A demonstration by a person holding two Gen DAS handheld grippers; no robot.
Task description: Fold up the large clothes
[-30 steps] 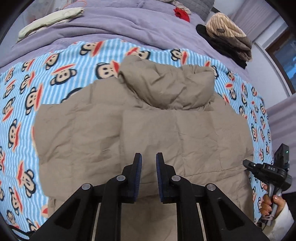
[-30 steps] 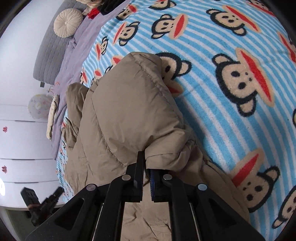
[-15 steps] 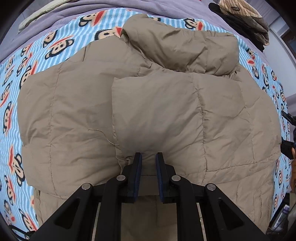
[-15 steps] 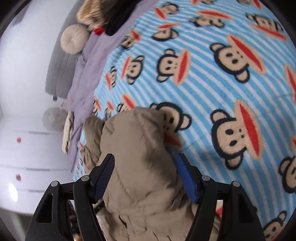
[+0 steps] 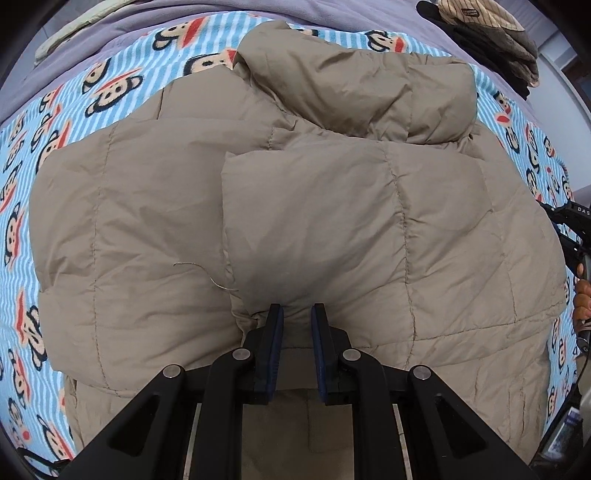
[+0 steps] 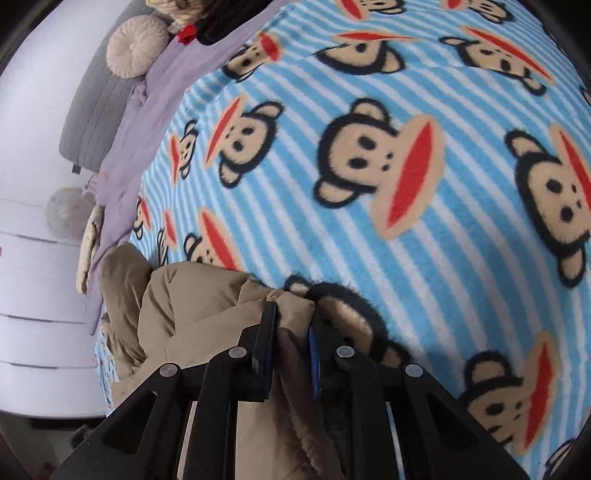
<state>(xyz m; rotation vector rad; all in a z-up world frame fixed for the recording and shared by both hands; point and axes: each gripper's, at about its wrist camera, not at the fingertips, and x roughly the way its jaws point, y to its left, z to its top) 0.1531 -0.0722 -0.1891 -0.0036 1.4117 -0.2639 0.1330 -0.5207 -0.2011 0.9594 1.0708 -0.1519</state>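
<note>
A tan puffer jacket (image 5: 332, 206) lies spread on the monkey-print blue striped blanket (image 5: 110, 85), hood toward the far side, one sleeve folded across its front. My left gripper (image 5: 297, 314) is shut on a fold of the jacket near its lower middle. My right gripper (image 6: 293, 314) is shut on the jacket's edge (image 6: 207, 295) at the right side of the bed; it also shows at the right edge of the left wrist view (image 5: 570, 229).
Purple bedsheet (image 5: 258, 11) lies beyond the blanket. A pile of dark and striped clothes (image 5: 491, 33) sits at the far right. A round cushion (image 6: 136, 46) and grey headboard (image 6: 96, 110) stand by the white wall.
My left gripper came down onto the jacket and pinched a fold. My right gripper let go, opened wide, then closed again on the jacket's edge lower down.
</note>
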